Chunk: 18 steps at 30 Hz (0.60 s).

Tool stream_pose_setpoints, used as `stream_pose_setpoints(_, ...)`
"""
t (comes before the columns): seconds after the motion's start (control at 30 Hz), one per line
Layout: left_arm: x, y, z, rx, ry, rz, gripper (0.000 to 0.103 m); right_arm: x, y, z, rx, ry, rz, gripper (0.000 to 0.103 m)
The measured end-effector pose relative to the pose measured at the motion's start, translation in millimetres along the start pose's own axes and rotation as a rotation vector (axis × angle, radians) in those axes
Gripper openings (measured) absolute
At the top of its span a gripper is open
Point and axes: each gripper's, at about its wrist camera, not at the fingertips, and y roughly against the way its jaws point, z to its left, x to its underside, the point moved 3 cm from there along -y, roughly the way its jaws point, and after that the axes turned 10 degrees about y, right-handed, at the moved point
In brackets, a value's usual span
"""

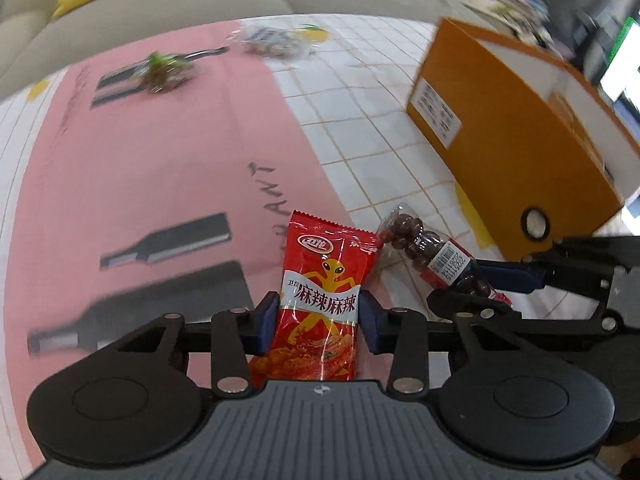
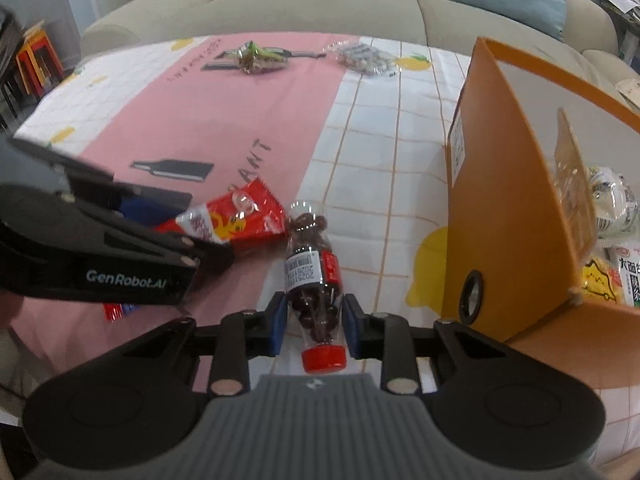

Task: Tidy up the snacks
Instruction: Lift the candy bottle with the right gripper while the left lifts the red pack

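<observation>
Both grippers tilt steeply down over the tablecloth (image 2: 360, 128). Left gripper (image 1: 319, 322) pinches red snack packet (image 1: 324, 280), long axis pointing away. Right gripper (image 2: 313, 325) clamps choc-ball bottle (image 2: 314, 276) lying flat, red cap twd camera, beside orange box (image 2: 508, 216).

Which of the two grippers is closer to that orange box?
Right. The right gripper straddles the bottle just beside the orange box; the left gripper, around the red packet, sits farther away.

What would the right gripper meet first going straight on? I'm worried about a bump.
Probably the bottle of chocolate balls already between the right gripper's fingers, then the tablecloth.
</observation>
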Motion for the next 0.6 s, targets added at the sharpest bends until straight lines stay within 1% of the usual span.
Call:
stream_pose_setpoints(0.07, 1.0, 8.4, 2.3, 0.006, 0.046, -0.008, 0.046, -3.1, 6.1, 1.5, 0.003, 0.005, -0.015, 0.027)
stream_pose_setpoints(0.17, -0.6, 23.8, 2.5, 0.007, 0.082, -0.020, 0.046, -7.6, 17.8, 4.4, -0.009, 0.010, -0.041, 0.027)
stream_pose_setpoints(0.37, -5.9, 59.0, -7.6, 0.006, 0.108, -0.068, 0.045, -17.3, 47.7, 6.1, -0.029, 0.007, -0.088, 0.027)
stream_pose_setpoints(0.6, -22.4, 97.1, -32.5, 0.040, 0.134, -0.123, 0.044, -23.0, 97.2, -9.0, -0.029, -0.046, -0.148, 0.027)
